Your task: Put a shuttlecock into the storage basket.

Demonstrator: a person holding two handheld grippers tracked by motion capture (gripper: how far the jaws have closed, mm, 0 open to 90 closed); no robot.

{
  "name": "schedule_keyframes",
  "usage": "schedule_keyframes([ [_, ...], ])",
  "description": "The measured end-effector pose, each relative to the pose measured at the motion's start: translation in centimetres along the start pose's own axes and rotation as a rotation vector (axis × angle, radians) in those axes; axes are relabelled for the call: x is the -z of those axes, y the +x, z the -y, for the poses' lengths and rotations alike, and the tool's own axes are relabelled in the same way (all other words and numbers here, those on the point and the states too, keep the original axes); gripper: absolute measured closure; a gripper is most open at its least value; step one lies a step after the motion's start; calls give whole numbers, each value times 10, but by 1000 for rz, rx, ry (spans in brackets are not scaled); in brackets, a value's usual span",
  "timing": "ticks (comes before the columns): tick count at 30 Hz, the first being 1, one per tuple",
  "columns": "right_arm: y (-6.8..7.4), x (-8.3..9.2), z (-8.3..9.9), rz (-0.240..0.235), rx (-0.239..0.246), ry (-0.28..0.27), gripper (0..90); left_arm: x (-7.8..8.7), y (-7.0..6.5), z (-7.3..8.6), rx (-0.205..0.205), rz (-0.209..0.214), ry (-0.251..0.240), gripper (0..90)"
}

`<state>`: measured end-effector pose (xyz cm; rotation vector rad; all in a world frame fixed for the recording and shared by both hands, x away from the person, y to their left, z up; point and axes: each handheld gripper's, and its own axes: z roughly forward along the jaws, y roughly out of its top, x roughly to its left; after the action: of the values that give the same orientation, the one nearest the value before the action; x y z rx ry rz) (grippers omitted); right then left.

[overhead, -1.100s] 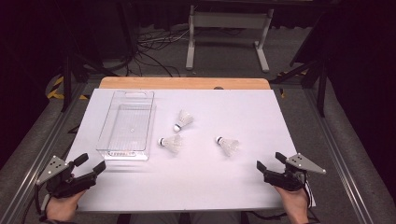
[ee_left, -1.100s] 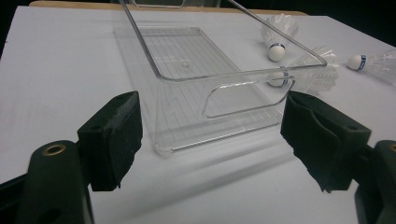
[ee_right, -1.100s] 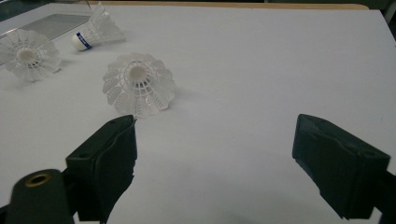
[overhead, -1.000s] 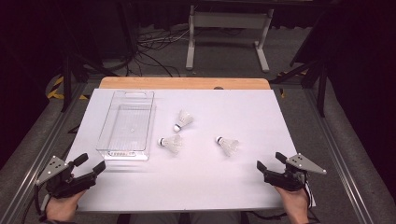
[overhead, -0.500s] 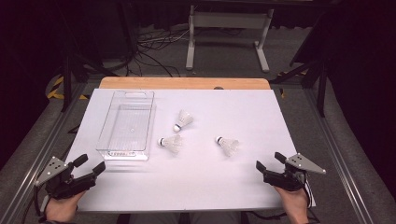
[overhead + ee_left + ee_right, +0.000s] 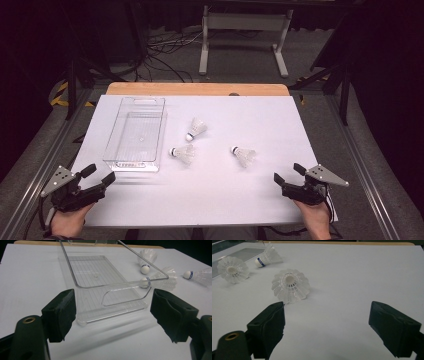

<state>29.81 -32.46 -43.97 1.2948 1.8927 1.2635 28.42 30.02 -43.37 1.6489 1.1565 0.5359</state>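
Three white shuttlecocks lie on the white table: one (image 6: 197, 128) near the middle, one (image 6: 183, 153) beside the tray's near right corner, one (image 6: 243, 155) to the right. A clear plastic tray (image 6: 136, 134) sits empty at the left. My left gripper (image 6: 98, 175) rests open at the near left, just short of the tray's near end (image 6: 110, 297). At the near right my right gripper (image 6: 287, 174) is open, facing the nearest shuttlecock (image 6: 290, 285), with the other two shuttlecocks (image 6: 233, 269) (image 6: 267, 256) beyond it. Nothing is between either pair of jaws.
The white sheet (image 6: 260, 200) covers a wooden tabletop whose far edge (image 6: 197, 89) shows bare. Metal rails run along both table sides. Beyond the far edge are cables and a white stand (image 6: 243, 25) on the floor.
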Motion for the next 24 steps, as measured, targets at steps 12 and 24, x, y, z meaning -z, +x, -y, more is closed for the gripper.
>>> schedule_keyframes([
  [12,-1,-1,0,4,-3,8,141,-2,-8,-12,-12,33,-28,224],
  [24,-2,0,1,5,-8,3,142,-13,-17,-19,-13,71,-21,228],
])
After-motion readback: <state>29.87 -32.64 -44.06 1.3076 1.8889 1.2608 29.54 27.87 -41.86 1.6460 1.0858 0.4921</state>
